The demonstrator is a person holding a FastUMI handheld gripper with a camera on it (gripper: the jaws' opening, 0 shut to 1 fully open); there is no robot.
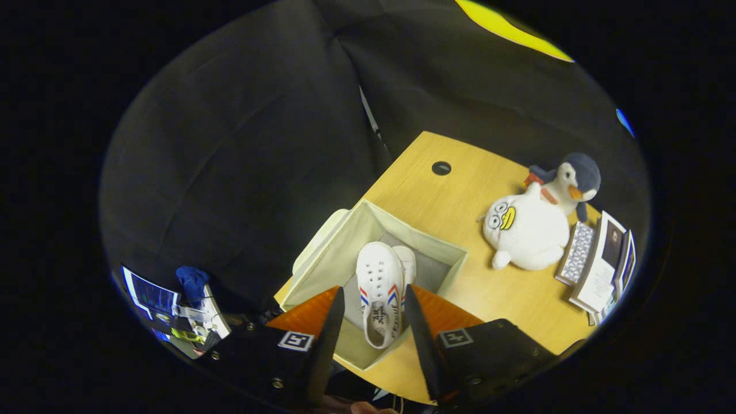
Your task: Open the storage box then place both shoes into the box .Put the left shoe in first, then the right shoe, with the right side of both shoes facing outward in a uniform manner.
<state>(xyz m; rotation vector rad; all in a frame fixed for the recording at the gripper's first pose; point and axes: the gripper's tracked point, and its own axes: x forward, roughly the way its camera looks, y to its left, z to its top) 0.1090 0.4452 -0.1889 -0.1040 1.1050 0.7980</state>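
Note:
A pale fabric storage box [438, 241] stands open on the corner of a wooden table [460, 195], its lid [315, 244] folded back over the far-left side. Inside it lies a white canvas shoe [379, 287] with red and blue stripes, sole down and heel towards me. A second white shoe [407, 257] peeks out just behind it, mostly hidden. My gripper [374, 291] hovers above the box, open, with its two dark fingers [332, 322] either side of the near shoe's heel. The right finger overlaps the shoe's edge; I cannot tell if it touches.
To the right of the box sit a white round plush toy [526, 233] and a penguin plush [575, 181]. Booklets [604, 259] lean at the table's right edge. A cable hole [441, 168] lies beyond the box. Equipment with a blue object [192, 280] sits off the table, lower left.

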